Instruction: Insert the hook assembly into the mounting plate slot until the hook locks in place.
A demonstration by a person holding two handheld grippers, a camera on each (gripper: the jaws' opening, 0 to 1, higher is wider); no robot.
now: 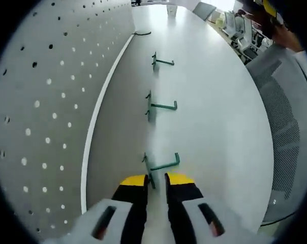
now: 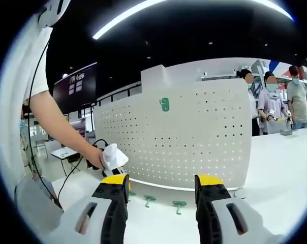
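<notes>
Three green hooks lie in a row on the white table, beside the foot of the white pegboard. The nearest hook has its back plate between the yellow tips of my left gripper; the jaws stand narrowly apart, with a gap still showing on the right side. The middle hook and the far hook lie further along. My right gripper is wide open and holds nothing, facing the pegboard. A green hook is mounted high on the board. Two loose hooks lie at its foot.
A person's arm reaches in from the left, holding the left gripper's white body by the board's lower left corner. A mesh chair stands at the table's right edge. Several people stand at the far right.
</notes>
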